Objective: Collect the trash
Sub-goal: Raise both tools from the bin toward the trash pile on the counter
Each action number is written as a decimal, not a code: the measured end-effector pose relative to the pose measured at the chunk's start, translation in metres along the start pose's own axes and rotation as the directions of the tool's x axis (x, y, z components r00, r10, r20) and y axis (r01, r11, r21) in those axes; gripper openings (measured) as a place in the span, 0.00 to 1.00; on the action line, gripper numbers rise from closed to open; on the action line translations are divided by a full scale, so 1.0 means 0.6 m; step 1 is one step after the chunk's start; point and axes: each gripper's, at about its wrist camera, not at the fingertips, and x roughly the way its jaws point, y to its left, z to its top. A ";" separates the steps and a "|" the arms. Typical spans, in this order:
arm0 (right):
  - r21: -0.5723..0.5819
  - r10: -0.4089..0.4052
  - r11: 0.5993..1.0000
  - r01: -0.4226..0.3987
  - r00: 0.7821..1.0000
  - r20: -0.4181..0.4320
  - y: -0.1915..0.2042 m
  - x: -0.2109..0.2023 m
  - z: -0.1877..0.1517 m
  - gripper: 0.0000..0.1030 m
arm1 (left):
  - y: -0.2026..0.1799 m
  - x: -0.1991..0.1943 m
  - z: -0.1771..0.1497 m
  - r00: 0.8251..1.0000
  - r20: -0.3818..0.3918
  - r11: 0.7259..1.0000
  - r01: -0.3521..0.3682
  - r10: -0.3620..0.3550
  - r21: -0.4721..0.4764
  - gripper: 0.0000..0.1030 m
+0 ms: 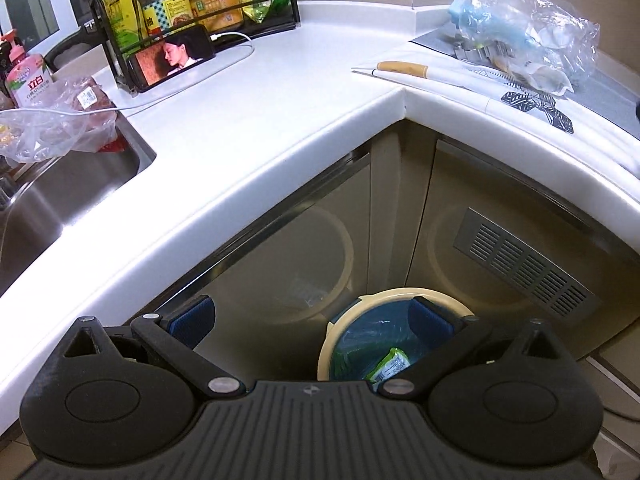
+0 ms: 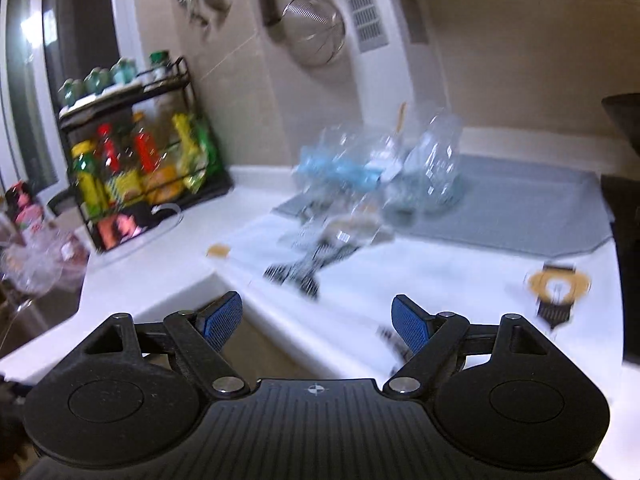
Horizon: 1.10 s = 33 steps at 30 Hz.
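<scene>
Left gripper [image 1: 311,320] open, jaws spread wide with nothing between the blue pads [image 1: 191,317], tilted down over the cabinet corner. Directly below and ahead of it: cream-rimmed trash bin [image 1: 400,300] on the floor, blue liner inside, a green-and-white wrapper [image 1: 390,365] lying in it just beside the right-hand pad; print on the wrapper too small to read. Right gripper [image 2: 318,318] also open and empty, hanging over the white counter edge [image 2: 168,292]; that view is motion-blurred. Remaining trash is up on the counter, well ahead of both tools: a crumpled clear plastic bag [image 1: 532,36] with blue bits inside, sitting on a grey mat [image 1: 600,92] in the far right corner, apart from either gripper. In the right wrist view the same bag [image 2: 380,176] lies straight ahead, beyond the jaws. Near the mat, a white printed sheet [image 1: 532,108] with a black leaf pattern and a white utensil with a tan handle [image 1: 400,68]. Left side: steel sink [image 1: 72,196] with a clear bag of reddish stuff [image 1: 68,120] at its rim. Pink pump bottle [image 1: 28,76] reads "立白". Farther back, a phone [image 1: 172,60] playing video leans on a black rack [image 1: 192,20] of sauce bottles; one label ends in "油", rest unreadable. A metal strainer [image 2: 316,28] hangs on the wall.
</scene>
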 end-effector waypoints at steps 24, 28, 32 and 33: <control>-0.023 -0.131 0.991 0.132 0.990 0.054 -0.034 0.307 0.169 0.55 | 0.039 0.000 -0.001 0.999 -0.032 0.997 -0.036 0.033 -0.072 1.00; -0.061 -0.067 0.996 0.071 0.995 0.071 -0.007 0.272 0.141 0.10 | 0.038 0.001 0.010 1.000 -0.020 0.997 -0.025 0.024 -0.076 1.00; -0.170 0.040 0.985 -0.023 0.994 0.098 0.033 0.205 0.096 0.08 | 0.029 0.001 0.031 1.000 -0.001 0.998 -0.013 0.013 -0.064 1.00; -0.186 0.054 0.982 -0.037 0.995 0.087 0.041 0.192 0.086 0.08 | 0.024 0.002 0.038 1.000 0.008 0.998 -0.011 0.011 -0.058 1.00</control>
